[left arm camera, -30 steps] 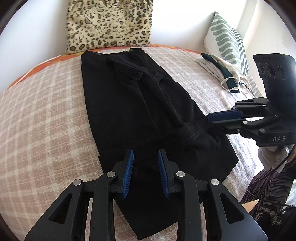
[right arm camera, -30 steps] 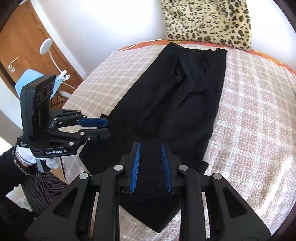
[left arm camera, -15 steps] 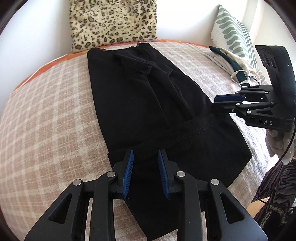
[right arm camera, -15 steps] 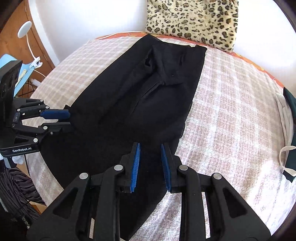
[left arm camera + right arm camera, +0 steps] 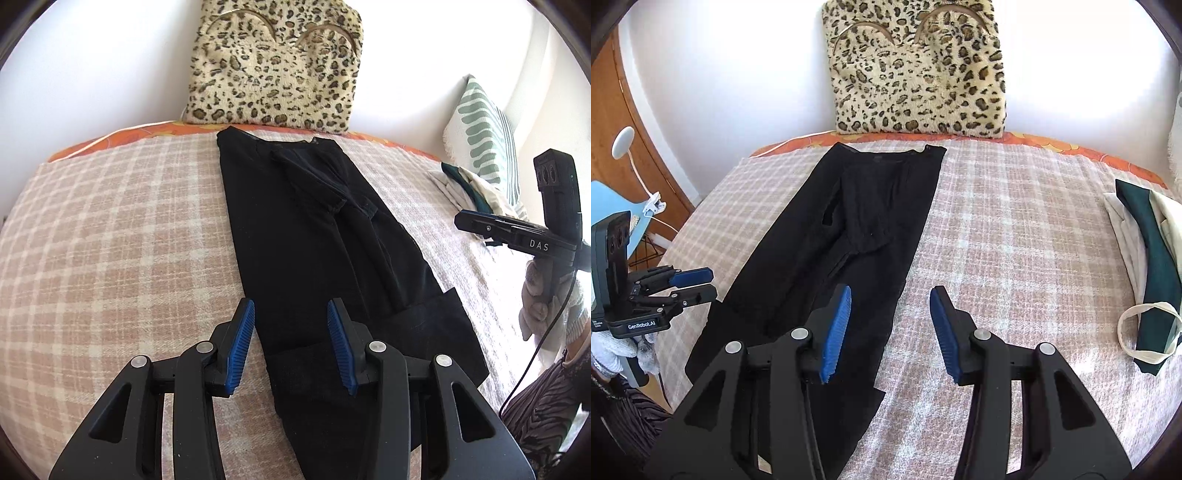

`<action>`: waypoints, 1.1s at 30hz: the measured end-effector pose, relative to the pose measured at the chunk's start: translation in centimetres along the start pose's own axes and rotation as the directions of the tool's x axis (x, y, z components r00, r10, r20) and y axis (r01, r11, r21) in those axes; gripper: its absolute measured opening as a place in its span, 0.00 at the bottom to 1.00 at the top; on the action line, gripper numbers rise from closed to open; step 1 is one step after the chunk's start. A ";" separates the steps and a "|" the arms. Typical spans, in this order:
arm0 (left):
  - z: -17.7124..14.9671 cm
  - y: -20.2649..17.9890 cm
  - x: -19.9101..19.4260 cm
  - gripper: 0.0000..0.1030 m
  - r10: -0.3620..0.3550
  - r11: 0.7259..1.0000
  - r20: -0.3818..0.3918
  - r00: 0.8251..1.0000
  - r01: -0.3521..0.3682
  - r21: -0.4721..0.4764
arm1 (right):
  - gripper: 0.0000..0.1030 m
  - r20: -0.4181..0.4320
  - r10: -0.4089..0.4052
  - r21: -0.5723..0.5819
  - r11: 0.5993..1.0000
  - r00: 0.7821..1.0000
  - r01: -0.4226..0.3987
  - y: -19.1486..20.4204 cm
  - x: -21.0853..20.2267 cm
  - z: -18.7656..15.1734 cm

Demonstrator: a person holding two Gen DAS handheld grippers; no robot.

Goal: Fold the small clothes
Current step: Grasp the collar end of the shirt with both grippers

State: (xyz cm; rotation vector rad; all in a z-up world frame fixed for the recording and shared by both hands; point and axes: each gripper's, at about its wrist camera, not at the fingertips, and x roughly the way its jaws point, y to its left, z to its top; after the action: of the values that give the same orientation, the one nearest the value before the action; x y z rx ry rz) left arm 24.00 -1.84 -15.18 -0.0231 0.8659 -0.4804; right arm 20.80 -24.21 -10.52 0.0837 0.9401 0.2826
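A pair of black trousers (image 5: 314,240) lies lengthwise on the checked blanket (image 5: 110,240), its near end doubled over. My left gripper (image 5: 291,314) hovers over the trousers' near left edge. Its jaws are opening and nothing is pinched between them. From the right wrist, the trousers (image 5: 857,229) run up the left half of the view. My right gripper (image 5: 891,295) hangs over their right edge, its jaws also opening with nothing gripped. Each gripper shows in the other's view: the right gripper (image 5: 480,225) at the far right, the left gripper (image 5: 698,282) at the far left.
A leopard-print cushion (image 5: 273,70) leans on the wall behind the trousers. A green-striped pillow (image 5: 484,136) and a pile of white and dark green clothes (image 5: 1148,258) lie at the bed's right side. A lamp (image 5: 622,142) and a wooden door stand left of the bed.
Both grippers' jaws have spread wider and hold no cloth now. Both have drawn back and apart, and the right gripper has left the trousers' edge. The views have swung toward the leopard cushion.
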 end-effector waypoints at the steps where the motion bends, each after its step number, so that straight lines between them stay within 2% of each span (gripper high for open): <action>1: 0.2 0.4 -0.1 0.38 -0.003 1.000 0.012 1.000 0.004 -0.016 | 0.47 0.013 0.004 0.013 1.000 1.000 -0.004 -0.3 0.1 0.2; 4: 1.0 1.8 0.1 0.41 -0.032 0.995 0.027 0.999 0.034 -0.097 | 0.52 0.061 0.008 0.044 0.999 0.998 -0.011 -1.2 -0.1 0.9; 6: 1.7 2.6 0.1 0.41 -0.053 0.988 0.036 0.998 0.058 -0.140 | 0.60 0.057 0.024 0.057 0.998 0.998 -0.027 -1.7 0.0 1.6; 9: 3.2 3.3 -0.1 0.41 -0.063 0.987 0.049 0.997 0.070 -0.148 | 0.68 0.037 0.043 0.099 0.994 0.998 -0.047 -2.7 0.2 2.6; 13: 5.4 4.4 0.1 0.42 -0.056 0.990 0.045 0.997 0.061 -0.125 | 0.68 -0.015 0.094 0.150 0.985 0.995 -0.091 -3.8 0.8 3.7; 15: 6.3 5.1 0.6 0.45 -0.053 0.992 0.032 0.998 0.056 -0.110 | 0.68 -0.016 0.119 0.154 0.981 0.993 -0.116 -3.9 1.1 3.9; 18: 7.7 6.3 1.5 0.45 -0.060 0.992 0.022 0.998 0.062 -0.110 | 0.68 -0.040 0.120 0.149 0.982 0.992 -0.112 -4.0 2.4 4.4; 22: 9.6 8.0 3.3 0.46 -0.098 0.983 -0.002 0.995 0.096 -0.155 | 0.68 -0.076 0.127 0.159 0.981 0.989 -0.114 -4.6 4.6 5.7; 25: 11.0 8.5 4.9 0.53 -0.094 0.987 -0.027 0.995 0.089 -0.135 | 0.68 -0.090 0.135 0.156 0.980 0.987 -0.120 -5.2 6.2 6.9; 27: 12.1 8.7 6.2 0.53 -0.087 0.989 -0.036 0.996 0.082 -0.122 | 0.68 -0.101 0.136 0.159 0.980 0.986 -0.118 -5.7 7.3 7.9; 33: 14.8 10.6 10.8 0.53 -0.148 0.969 -0.053 0.988 0.134 -0.206 | 0.68 -0.130 0.175 0.217 0.965 0.976 -0.144 -7.6 11.9 11.5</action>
State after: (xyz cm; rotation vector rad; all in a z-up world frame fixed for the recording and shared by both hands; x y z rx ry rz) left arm 45.02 0.57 -15.50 -0.2576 0.9821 -0.5274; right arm 38.27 -27.62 -14.55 0.3354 1.1116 0.3435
